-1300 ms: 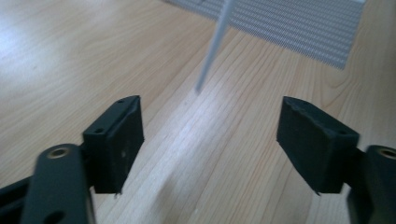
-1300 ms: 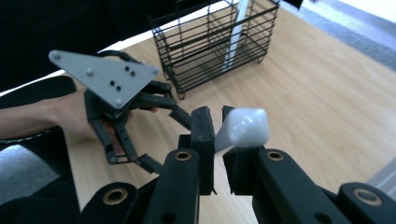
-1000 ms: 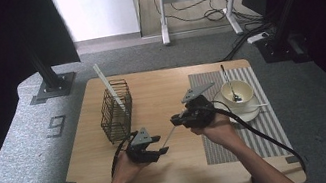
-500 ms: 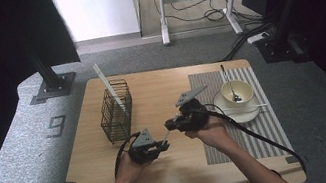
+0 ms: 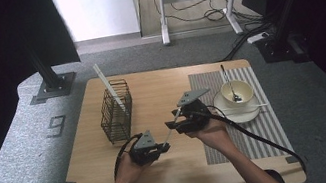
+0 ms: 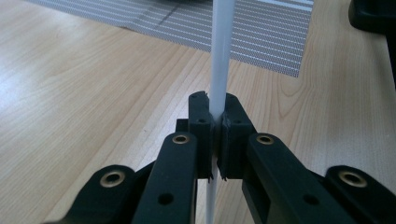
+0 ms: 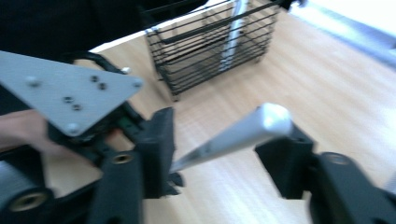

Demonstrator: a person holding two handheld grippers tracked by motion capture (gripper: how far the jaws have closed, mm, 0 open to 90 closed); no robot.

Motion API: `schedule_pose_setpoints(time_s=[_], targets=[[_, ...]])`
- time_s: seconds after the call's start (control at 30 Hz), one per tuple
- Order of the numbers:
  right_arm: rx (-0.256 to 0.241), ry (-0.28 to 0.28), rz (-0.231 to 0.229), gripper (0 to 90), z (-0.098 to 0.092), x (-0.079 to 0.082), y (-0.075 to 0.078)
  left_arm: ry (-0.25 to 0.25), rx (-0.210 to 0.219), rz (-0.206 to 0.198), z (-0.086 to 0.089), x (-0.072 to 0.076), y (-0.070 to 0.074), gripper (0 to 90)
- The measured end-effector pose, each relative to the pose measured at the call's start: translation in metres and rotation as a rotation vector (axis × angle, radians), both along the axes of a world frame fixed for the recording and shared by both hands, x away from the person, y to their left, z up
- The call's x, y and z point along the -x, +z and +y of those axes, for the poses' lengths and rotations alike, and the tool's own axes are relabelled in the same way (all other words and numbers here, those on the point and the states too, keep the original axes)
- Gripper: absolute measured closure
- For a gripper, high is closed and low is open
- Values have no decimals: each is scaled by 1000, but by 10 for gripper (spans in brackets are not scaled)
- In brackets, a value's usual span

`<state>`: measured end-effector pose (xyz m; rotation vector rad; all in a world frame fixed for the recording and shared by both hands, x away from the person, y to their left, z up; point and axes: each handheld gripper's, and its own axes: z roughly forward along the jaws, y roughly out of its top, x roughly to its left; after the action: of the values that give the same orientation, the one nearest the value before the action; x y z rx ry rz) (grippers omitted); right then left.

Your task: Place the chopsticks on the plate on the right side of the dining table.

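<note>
Between left claw (image 6: pixel 215 135) pads: white stick (image 6: pixel 219 60), seemingly upright.

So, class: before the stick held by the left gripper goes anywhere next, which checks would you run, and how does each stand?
1. Left gripper clamped on the white stick: ok.
2. Right gripper released: ok, jaws spread, stick end between them.
3. Wire basket upright on the table: ok.
4. Room in the basket: cannot tell; one stick already leans there.
5. Cup and saucer out of the path: ok.
</note>
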<state>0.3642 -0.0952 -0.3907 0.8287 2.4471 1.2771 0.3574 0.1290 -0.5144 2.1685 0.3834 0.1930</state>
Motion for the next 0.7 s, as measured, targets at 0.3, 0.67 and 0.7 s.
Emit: schedule_pose_setpoints(time_s=[0.3,0.67,0.7], targets=[[47,-116,-132,285,-8,8,-14,-14,-42,16,-3,1,3,857],[12,-210,-112,242,-34,6,-41,-32,-58,31,-5,1,0,856],[18,-215,-104,235,-36,4,-43,-33,-59,29,-5,1,0,856]])
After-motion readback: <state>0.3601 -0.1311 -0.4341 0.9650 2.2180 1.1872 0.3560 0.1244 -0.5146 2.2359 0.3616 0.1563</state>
